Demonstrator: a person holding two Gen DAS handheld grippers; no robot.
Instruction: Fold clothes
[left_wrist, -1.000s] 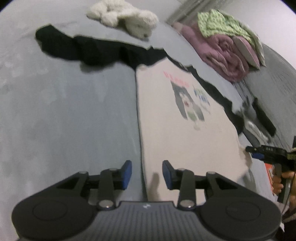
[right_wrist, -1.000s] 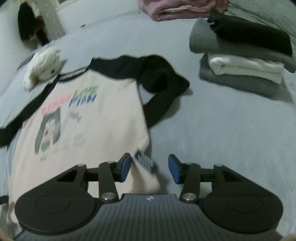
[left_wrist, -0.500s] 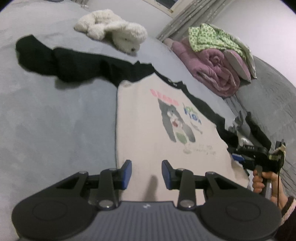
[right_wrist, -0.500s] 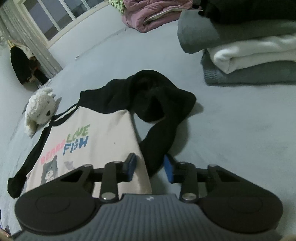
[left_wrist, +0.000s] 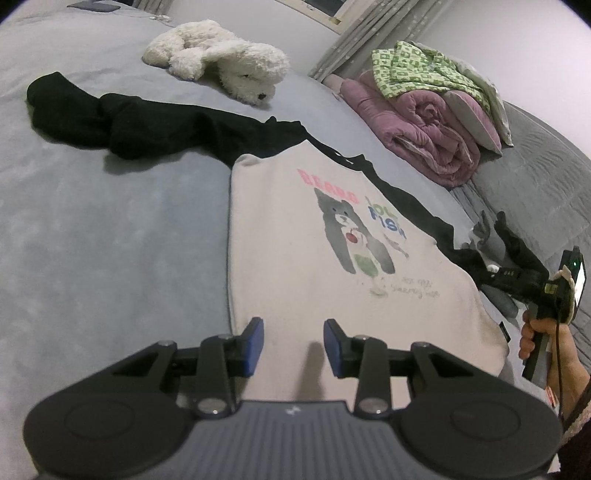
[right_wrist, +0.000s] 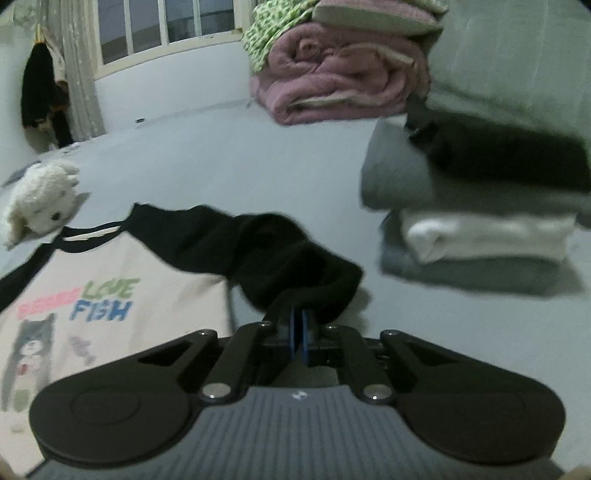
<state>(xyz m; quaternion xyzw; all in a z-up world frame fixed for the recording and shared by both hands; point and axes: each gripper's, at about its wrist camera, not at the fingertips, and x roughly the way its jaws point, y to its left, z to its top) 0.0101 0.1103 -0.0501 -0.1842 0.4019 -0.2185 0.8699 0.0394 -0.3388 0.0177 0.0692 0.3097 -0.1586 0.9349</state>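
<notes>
A cream long-sleeved shirt with black sleeves and a cat print lies flat on the grey bed. My left gripper is open, its blue pads apart just above the shirt's bottom hem near its left edge. One black sleeve trails off to the far left. In the right wrist view the shirt lies at the left and its other black sleeve is bunched in front of me. My right gripper is shut on that sleeve's end. A hand holds the right gripper at the shirt's right side.
A white plush dog lies beyond the shirt. A rolled pink quilt with a green patterned cloth sits at the back right. A stack of folded grey, white and black clothes stands to the right of the sleeve.
My right gripper went from the shirt's hem corner to the black sleeve and shut on it. My left gripper drifted slightly along the hem and stayed open.
</notes>
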